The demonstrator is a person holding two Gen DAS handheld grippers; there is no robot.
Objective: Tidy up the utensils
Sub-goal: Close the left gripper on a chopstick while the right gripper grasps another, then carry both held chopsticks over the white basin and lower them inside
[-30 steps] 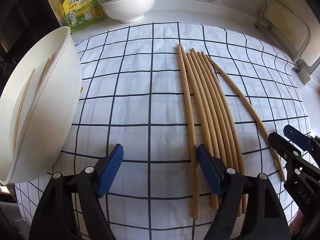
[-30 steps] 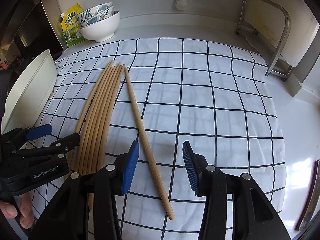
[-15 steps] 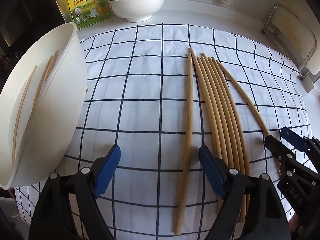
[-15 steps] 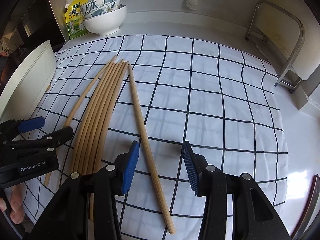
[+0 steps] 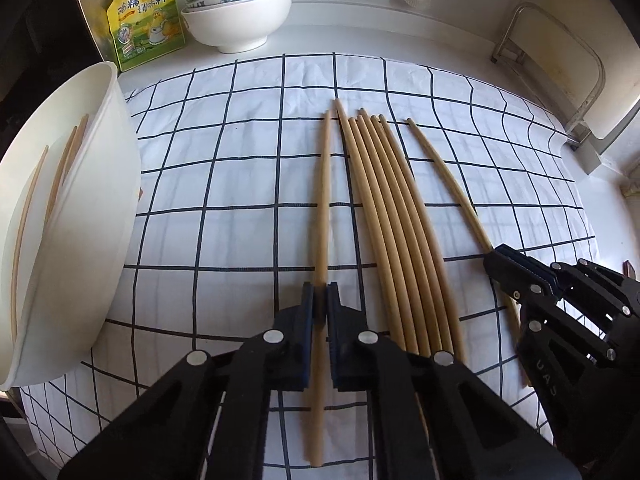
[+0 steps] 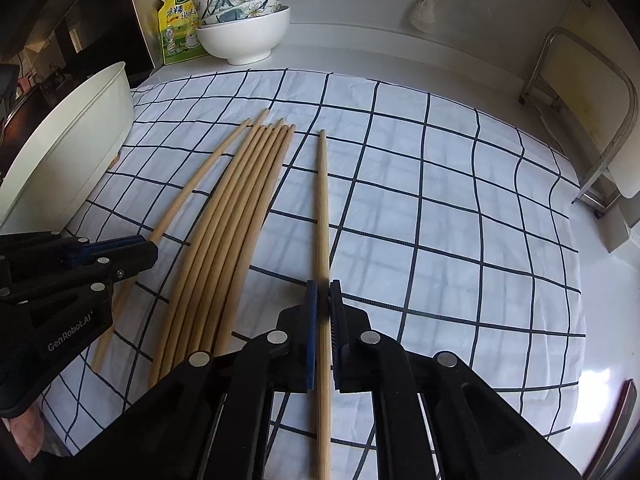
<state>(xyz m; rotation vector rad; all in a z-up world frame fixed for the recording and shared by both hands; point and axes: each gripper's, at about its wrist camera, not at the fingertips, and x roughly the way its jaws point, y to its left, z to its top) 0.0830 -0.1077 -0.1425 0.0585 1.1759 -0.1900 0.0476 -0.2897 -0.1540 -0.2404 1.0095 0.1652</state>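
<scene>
The left gripper (image 5: 320, 300) points toward 12 o'clock, low over the checked cloth (image 5: 224, 184), and its jaws are pressed on one chopstick (image 5: 323, 208). The right gripper (image 6: 323, 300) points the same way, and its jaws are pressed on another chopstick (image 6: 323, 216). Between the two held sticks lies a bundle of chopsticks (image 5: 394, 216) flat on the cloth. At 9 o'clock a white tub (image 5: 92, 216) stands on the cloth edge with some sticks inside. The cloth is bare between the tub and the left gripper.
</scene>
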